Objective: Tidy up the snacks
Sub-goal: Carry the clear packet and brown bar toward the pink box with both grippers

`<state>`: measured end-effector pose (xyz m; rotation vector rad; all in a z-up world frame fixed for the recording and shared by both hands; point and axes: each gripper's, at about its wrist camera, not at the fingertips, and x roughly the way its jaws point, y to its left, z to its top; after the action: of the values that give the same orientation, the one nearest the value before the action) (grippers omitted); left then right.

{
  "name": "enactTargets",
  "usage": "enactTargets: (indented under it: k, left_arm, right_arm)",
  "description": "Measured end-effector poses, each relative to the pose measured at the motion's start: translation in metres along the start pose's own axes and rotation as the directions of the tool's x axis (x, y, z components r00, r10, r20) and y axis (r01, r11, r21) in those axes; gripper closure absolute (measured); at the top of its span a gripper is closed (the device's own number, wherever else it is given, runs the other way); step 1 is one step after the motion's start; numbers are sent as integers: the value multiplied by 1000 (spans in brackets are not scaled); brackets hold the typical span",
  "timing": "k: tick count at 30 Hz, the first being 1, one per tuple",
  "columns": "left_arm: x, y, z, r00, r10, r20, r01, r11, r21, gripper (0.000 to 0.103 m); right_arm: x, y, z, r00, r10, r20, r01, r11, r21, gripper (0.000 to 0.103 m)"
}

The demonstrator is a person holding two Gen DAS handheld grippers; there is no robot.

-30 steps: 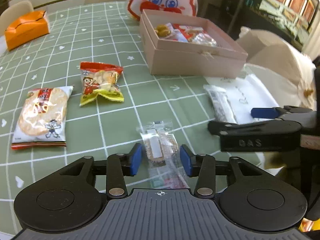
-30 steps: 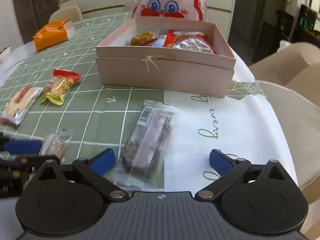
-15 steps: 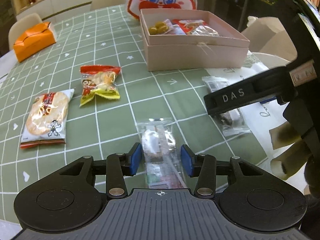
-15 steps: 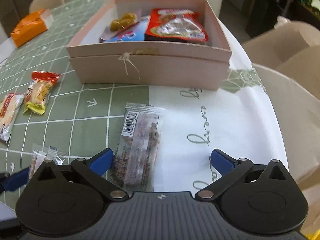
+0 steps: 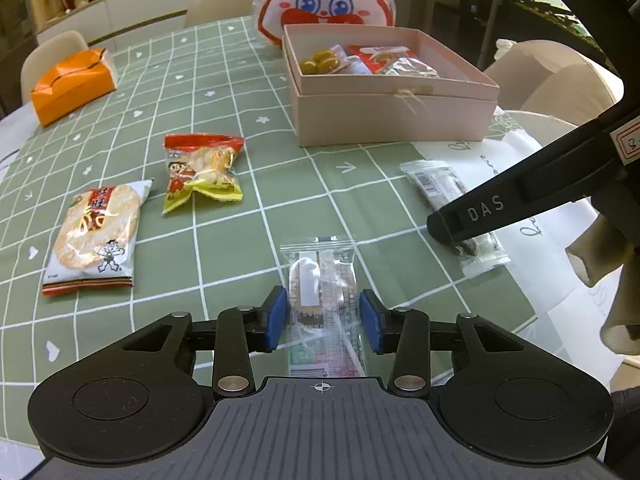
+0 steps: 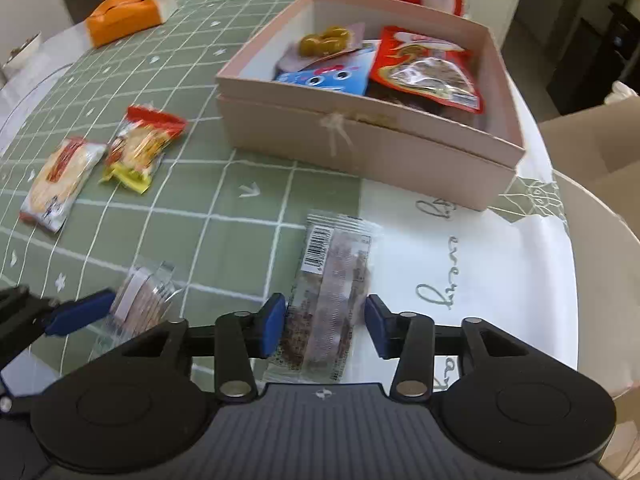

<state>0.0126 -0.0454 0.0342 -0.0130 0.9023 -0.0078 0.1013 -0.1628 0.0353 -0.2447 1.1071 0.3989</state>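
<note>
A pink box point(image 5: 392, 120) point(image 6: 360, 144) holding several snacks stands on the green checked table. My left gripper point(image 5: 322, 320) is shut on a clear cracker packet point(image 5: 322, 292), which also shows in the right wrist view point(image 6: 140, 300). My right gripper point(image 6: 326, 324) has closed onto a long clear packet of dark snack point(image 6: 328, 288), its pads at the packet's sides; the packet also shows in the left wrist view point(image 5: 448, 196). A red-and-yellow snack bag point(image 5: 202, 172) point(image 6: 138, 148) and a rice cracker packet point(image 5: 94, 236) point(image 6: 56, 182) lie to the left.
An orange tissue box point(image 5: 72, 84) point(image 6: 128, 12) stands far left. A large bunny-face bag point(image 5: 328, 0) stands behind the box. A white cloth with script point(image 6: 460, 280) covers the table's right part. Chairs point(image 5: 560, 76) stand around the table.
My right gripper has narrowed its jaws from wide open onto the long dark packet and moved forward over it. My left gripper holds the clear packet and has risen slightly.
</note>
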Motion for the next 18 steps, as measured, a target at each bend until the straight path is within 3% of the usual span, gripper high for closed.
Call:
enactTargets:
  k: [6, 10, 11, 14, 18]
  left_arm:
    - [-1, -2, 0, 998, -59, 5, 59, 998, -6, 62]
    - [-2, 3, 1, 989, -148, -11, 147, 987, -63, 62]
    - [-3, 3, 2, 988, -156, -17, 155, 985, -71, 62]
    - [-3, 5, 5, 983, -177, -38, 173, 981, -90, 63]
    - [-6, 6, 14, 981, -184, -66, 177, 979, -96, 63]
  right_arm:
    - [-12, -9, -6, 1000, 15, -5, -15, 999, 35, 66]
    - [-27, -15, -13, 998, -7, 58, 6, 1000, 21, 66]
    - [-36, -18, -16, 993, -31, 113, 30, 999, 13, 66]
    - [-45, -24, -20, 988, -41, 152, 33, 998, 58, 66]
    - [-48, -31, -31, 990, -32, 134, 14, 991, 130, 66]
